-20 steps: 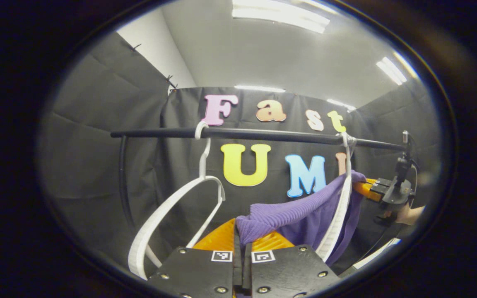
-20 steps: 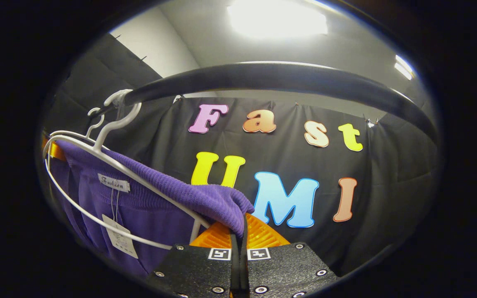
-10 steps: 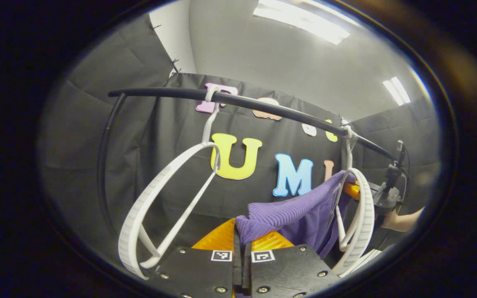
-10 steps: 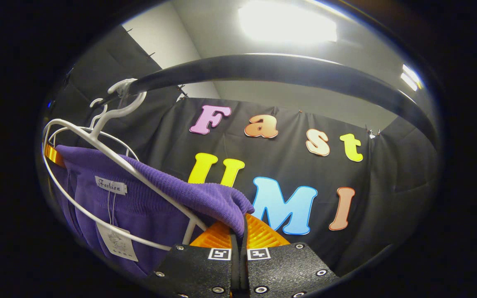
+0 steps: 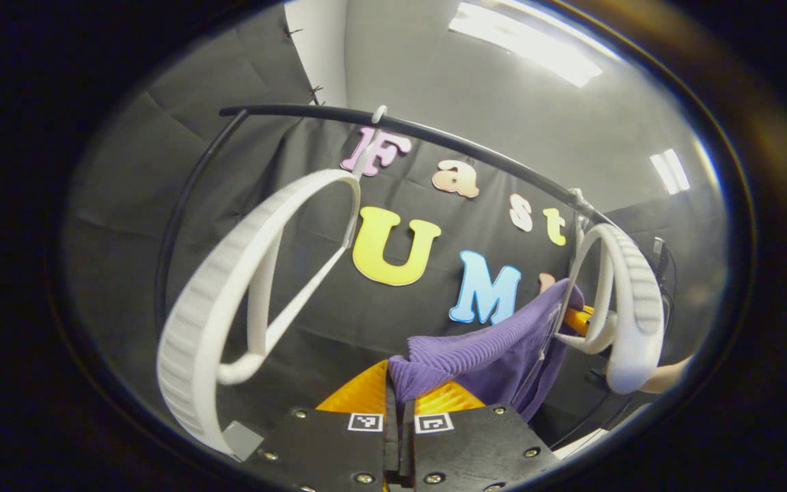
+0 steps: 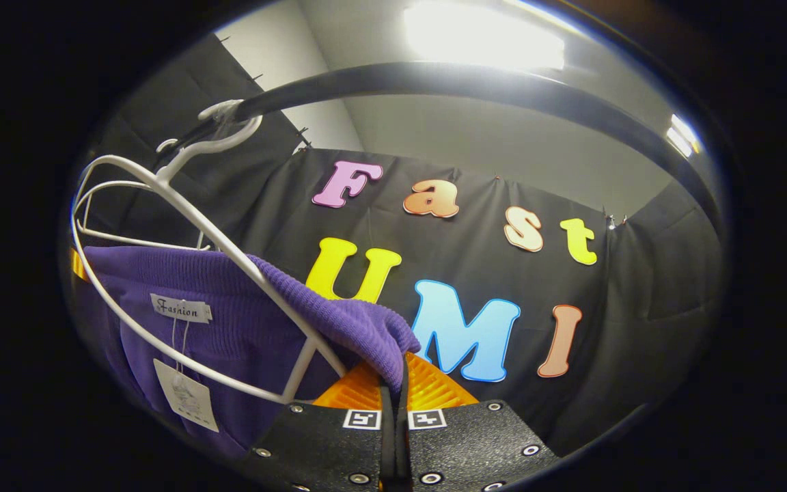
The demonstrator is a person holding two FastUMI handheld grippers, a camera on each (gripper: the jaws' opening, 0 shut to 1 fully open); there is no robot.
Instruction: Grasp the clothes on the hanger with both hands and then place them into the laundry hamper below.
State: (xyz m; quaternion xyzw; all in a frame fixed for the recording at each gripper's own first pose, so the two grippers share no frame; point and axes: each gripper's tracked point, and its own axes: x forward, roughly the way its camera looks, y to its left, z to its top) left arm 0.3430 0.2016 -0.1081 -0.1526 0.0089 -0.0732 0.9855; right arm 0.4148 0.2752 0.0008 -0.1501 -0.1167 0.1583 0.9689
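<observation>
A purple ribbed garment stretches between my two grippers. My left gripper is shut on one end of its band, at the bottom of the left gripper view. The other end runs to the right gripper, beside a white hanger. In the right gripper view my right gripper is shut on the band of the garment. The white hanger crosses in front of the cloth, its hook on the black rail. A label and a paper tag hang from the garment.
A second, bare white hanger hangs close on the left of the left gripper view, hooked on the black rail. A person's hand shows at the far right. The hamper is out of sight.
Both grippers have sunk lower with the garment still held. The band has slid down off the hanger's upper arm. The rail sits higher and both hangers loom larger in the left gripper view.
</observation>
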